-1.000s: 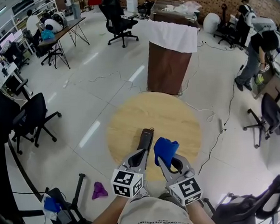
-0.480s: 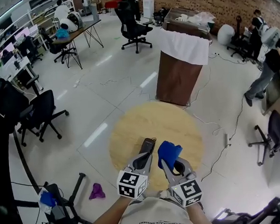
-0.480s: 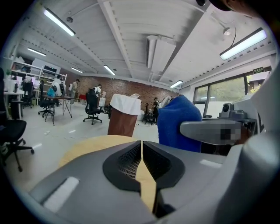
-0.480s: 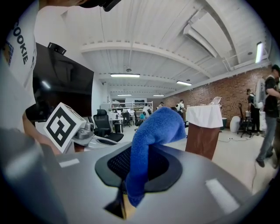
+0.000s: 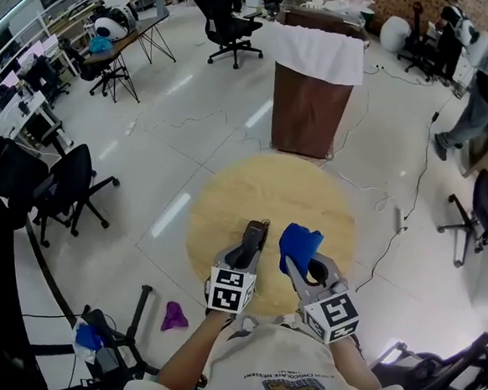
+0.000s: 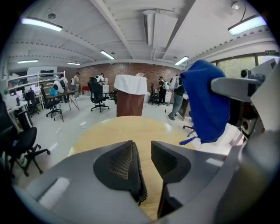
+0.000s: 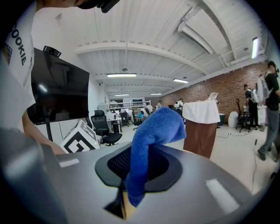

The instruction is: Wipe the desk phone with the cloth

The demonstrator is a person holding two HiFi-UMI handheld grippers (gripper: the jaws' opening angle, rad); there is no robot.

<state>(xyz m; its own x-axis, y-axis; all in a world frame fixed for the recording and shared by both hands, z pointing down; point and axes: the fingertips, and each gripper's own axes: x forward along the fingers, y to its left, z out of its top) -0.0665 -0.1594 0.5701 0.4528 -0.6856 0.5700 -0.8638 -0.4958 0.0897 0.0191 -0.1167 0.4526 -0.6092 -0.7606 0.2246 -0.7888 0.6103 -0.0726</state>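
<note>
Cloth (image 7: 154,129) sits clamped in right tongs (image 7: 138,168) while left tongs (image 6: 141,151) are opening, nothing between, at desk phone (image 5: 253,235)

A round wooden table (image 5: 303,194) stands on the pale floor (image 5: 180,128). Close to its near edge, a little left of the middle, there is a dark desk phone (image 5: 254,234). Whether it rests flat on the tabletop I cannot tell.
</note>
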